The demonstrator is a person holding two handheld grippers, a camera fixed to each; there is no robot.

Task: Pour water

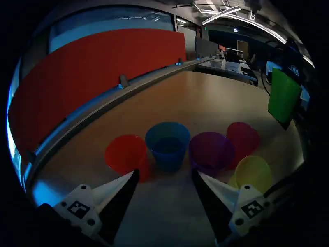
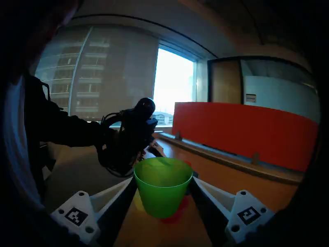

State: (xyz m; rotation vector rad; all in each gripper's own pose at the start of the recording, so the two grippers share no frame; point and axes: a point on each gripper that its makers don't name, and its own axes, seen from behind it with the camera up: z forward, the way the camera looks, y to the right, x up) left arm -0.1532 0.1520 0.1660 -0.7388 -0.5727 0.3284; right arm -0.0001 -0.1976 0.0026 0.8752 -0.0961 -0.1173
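Right gripper view shows the right gripper (image 2: 163,179) clamped on the green cup (image 2: 162,193) above the table (image 2: 224,178), while the left gripper (image 1: 164,171), fingers apart, faces the near blue cup (image 1: 167,146) between the red cup (image 1: 125,154) and the purple cup (image 1: 210,152).

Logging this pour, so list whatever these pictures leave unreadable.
Right gripper view: water level in the green cup, lost in dim light.
Left gripper view: base of the yellow cup, behind a finger.
Left gripper view: lower half of the pink cup, behind the purple cup.
Left gripper view: far desk clutter, too small.
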